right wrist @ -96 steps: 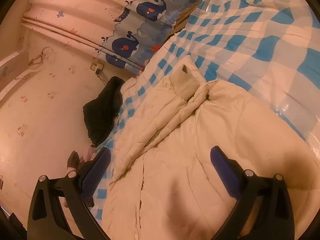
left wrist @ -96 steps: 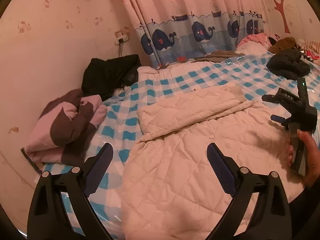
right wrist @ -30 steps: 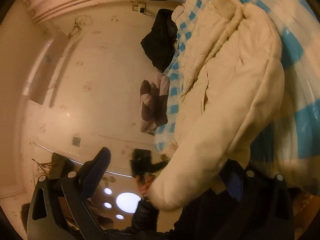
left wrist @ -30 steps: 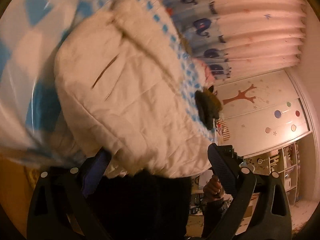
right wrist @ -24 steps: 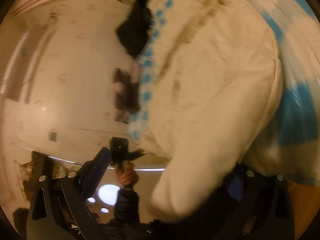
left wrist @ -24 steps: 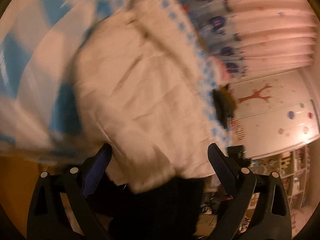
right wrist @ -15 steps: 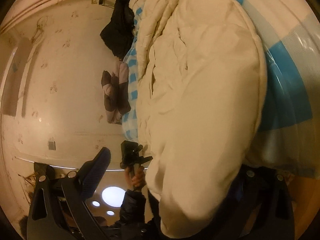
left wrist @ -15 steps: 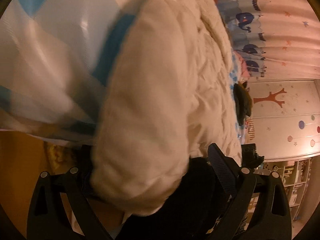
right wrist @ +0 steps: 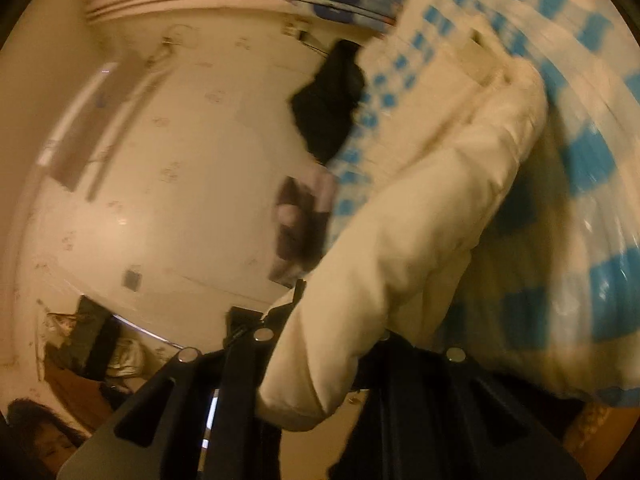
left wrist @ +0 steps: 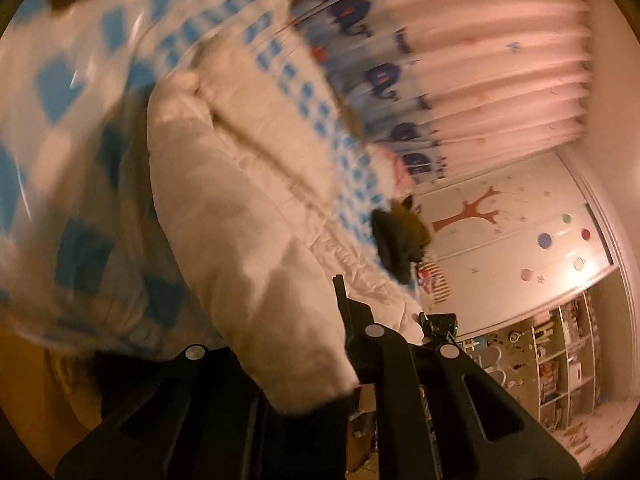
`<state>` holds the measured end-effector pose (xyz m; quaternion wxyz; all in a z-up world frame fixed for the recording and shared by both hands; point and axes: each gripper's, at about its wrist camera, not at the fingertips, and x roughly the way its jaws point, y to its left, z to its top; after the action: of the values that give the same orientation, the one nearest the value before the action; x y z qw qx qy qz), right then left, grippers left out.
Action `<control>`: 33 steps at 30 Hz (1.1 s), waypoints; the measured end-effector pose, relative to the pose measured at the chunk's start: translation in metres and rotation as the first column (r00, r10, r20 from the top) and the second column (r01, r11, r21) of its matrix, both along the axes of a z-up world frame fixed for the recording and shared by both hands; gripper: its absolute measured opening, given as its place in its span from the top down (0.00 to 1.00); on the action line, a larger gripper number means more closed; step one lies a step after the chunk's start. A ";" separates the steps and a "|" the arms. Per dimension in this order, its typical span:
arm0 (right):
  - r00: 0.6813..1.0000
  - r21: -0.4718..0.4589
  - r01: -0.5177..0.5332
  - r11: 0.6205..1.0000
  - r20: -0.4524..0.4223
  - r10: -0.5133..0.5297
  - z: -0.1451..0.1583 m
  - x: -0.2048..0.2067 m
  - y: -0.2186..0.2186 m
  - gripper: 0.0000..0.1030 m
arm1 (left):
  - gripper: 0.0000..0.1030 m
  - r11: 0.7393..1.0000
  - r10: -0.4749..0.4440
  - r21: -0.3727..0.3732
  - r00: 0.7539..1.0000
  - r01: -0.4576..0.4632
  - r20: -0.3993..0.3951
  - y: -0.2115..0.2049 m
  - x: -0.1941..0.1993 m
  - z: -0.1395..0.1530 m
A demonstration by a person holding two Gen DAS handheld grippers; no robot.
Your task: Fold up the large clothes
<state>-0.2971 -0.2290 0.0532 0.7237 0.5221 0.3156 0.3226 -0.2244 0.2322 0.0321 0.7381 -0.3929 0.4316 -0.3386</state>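
A cream quilted jacket (left wrist: pixel 240 200) lies on the blue-and-white checked bed cover (left wrist: pixel 64 88), its lower end hanging over the bed's near edge. My left gripper (left wrist: pixel 280 364) is shut on the jacket's hem at one corner. The jacket also shows in the right wrist view (right wrist: pixel 420 240), where my right gripper (right wrist: pixel 328 344) is shut on the hem at the other corner. The cloth hides most of the fingers. A folded sleeve (right wrist: pixel 480 60) lies across the jacket's far end. The right gripper also shows in the left wrist view (left wrist: pixel 438 326).
A black garment (right wrist: pixel 328 108) and a pink-and-brown one (right wrist: pixel 304 220) lie at the bed's left side by the wall. A dark brown pile (left wrist: pixel 400 240) sits at the right end. Whale-print curtains (left wrist: pixel 400 80) hang behind the bed. Shelves (left wrist: pixel 560 360) stand at the room's far side.
Both grippers, open above the jacket earlier, dropped below the bed's edge and have closed on the jacket's hem. The views have tilted and the hem has lifted slightly.
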 end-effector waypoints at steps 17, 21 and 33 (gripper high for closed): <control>0.961 0.143 -0.115 0.983 -0.236 0.147 -0.121 -0.045 -0.026 0.12 | 0.27 0.999 -0.027 0.023 0.956 0.035 -0.291 0.085 -0.023 -0.160; 0.953 0.151 -0.138 0.979 -0.248 0.172 -0.123 -0.035 -0.021 0.10 | 0.22 1.000 0.000 -0.014 0.959 -0.004 -0.283 0.094 -0.018 -0.164; 0.965 0.044 -0.145 0.989 -0.213 0.151 -0.117 -0.016 0.006 0.19 | 0.36 0.997 0.056 0.076 0.942 -0.032 -0.332 0.044 -0.003 -0.179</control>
<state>-0.3129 -0.2225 -0.0639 0.6517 0.5392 0.4257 0.3214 -0.2271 0.2759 -0.1474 0.6748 -0.4284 0.5530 -0.2354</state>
